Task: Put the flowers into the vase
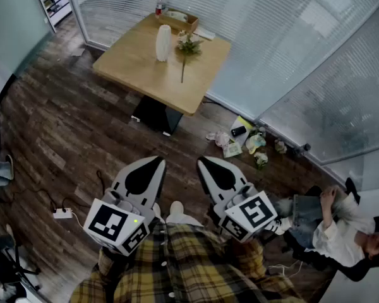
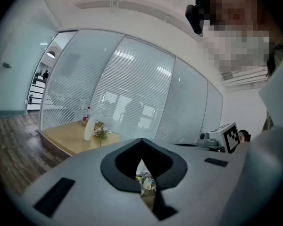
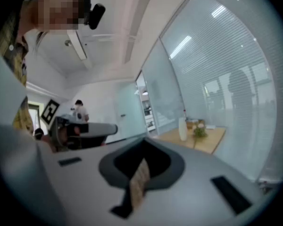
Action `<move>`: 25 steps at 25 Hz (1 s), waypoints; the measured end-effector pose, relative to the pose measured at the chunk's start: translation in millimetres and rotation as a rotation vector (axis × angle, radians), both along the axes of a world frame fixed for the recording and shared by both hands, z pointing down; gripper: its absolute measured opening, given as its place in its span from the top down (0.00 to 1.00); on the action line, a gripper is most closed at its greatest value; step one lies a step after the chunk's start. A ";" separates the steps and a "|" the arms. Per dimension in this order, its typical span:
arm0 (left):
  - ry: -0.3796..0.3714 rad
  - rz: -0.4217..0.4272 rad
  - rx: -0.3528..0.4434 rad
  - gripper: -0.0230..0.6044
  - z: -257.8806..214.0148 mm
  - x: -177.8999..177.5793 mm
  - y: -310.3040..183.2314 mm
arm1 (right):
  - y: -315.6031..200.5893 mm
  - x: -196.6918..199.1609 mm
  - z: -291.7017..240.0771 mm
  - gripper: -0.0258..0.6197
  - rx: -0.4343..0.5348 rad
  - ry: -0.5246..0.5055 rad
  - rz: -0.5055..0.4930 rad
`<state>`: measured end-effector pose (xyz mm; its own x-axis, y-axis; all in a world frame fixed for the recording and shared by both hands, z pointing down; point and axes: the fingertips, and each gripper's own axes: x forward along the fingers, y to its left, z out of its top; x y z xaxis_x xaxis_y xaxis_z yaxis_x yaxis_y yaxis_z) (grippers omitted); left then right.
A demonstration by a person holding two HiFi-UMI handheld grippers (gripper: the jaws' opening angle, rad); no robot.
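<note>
A dark wood-plank floor (image 1: 63,144) fills most of the head view, bounded at the top and right by glass walls with white slatted blinds (image 1: 290,49). A square light-wood table (image 1: 139,68) stands against the glass, well apart from the person holding the grippers. That person's yellow plaid garment (image 1: 183,264) shows at the bottom edge. A second person in a white top (image 1: 331,226) sits on the floor at the lower right. The grey left gripper (image 1: 158,161) and grey right gripper (image 1: 202,161) are held side by side above the floor, both pointing towards the table. Each has its jaws together with nothing between them. On the table stands a tall white vase (image 1: 163,43), upright. The small bunch of flowers on a thin green stem (image 1: 187,45) lies flat on the table just beside it, on the vase's right in the head view.
</note>
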<state>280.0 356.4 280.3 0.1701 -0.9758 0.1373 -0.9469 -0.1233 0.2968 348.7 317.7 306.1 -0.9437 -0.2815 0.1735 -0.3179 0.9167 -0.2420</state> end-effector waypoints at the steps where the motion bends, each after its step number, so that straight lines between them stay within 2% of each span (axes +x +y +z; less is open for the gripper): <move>1: 0.003 0.000 0.003 0.95 -0.4 -0.5 -1.2 | -0.8 -0.6 -0.2 0.94 0.000 0.001 -0.001; 10: -0.002 -0.013 0.006 0.95 -1.9 9.8 0.3 | -0.4 10.6 -4.8 0.94 0.006 -0.020 -0.009; 17: -0.019 -0.059 0.021 0.95 -5.4 19.4 6.0 | 0.0 27.0 -6.5 0.94 0.027 -0.032 -0.032; 25: -0.008 -0.142 0.024 0.95 -1.7 2.0 18.9 | 5.4 24.3 -0.2 0.94 0.010 -0.038 -0.064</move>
